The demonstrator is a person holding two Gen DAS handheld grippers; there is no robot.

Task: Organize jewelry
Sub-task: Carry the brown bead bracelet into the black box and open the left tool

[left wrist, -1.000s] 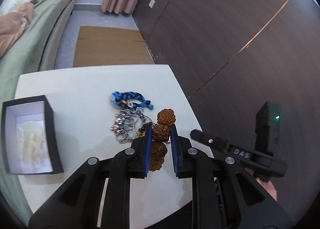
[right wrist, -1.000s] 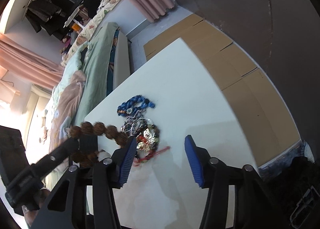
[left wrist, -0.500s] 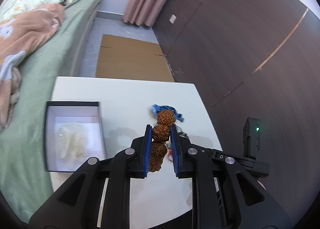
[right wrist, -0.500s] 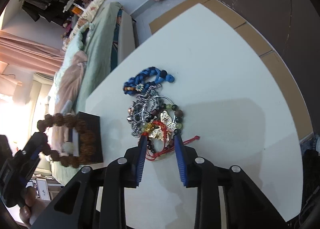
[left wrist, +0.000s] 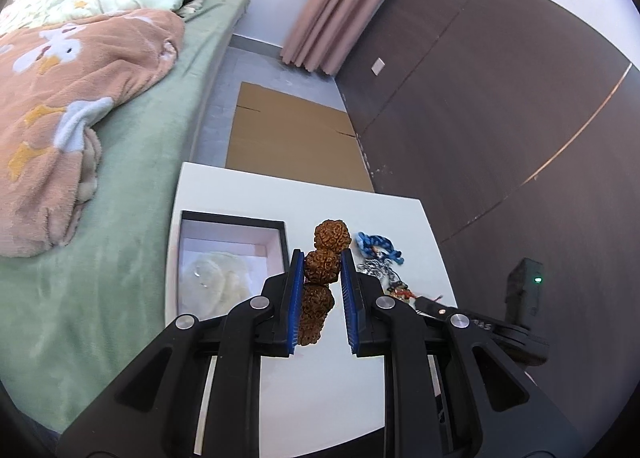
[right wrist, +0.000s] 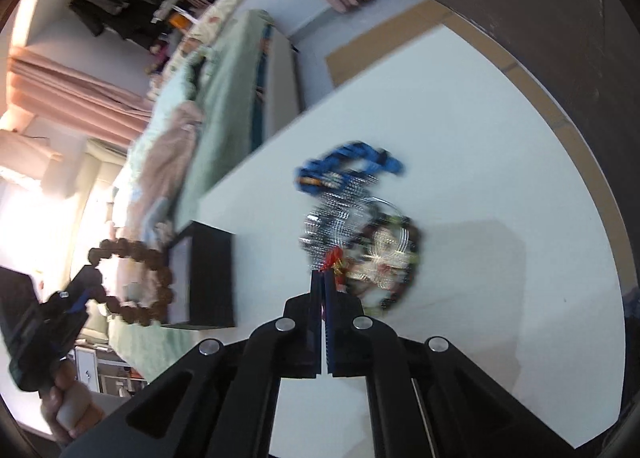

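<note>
My left gripper (left wrist: 320,258) is shut on a brown bracelet of large rough seed beads (left wrist: 320,270) and holds it above the white table, just right of the open black jewelry box (left wrist: 232,258). From the right wrist view the bracelet (right wrist: 136,282) hangs as a ring by the box (right wrist: 208,278). My right gripper (right wrist: 322,278) is shut on the red cord (right wrist: 332,260) of the jewelry pile (right wrist: 360,234), which holds a blue braided bracelet (right wrist: 352,164), a silver chain and a dark bead bracelet. The pile (left wrist: 380,262) is blurred.
The box has a white lining with a pale item (left wrist: 216,278) in it. The white table (left wrist: 256,194) stands beside a green bed (left wrist: 120,178) with a pink blanket. Cardboard (left wrist: 288,138) lies on the floor beyond. A dark wall runs on the right.
My left gripper has carried the seed bracelet left toward the box. My right gripper has moved onto the pile and closed on the red cord; the pile is shifting.
</note>
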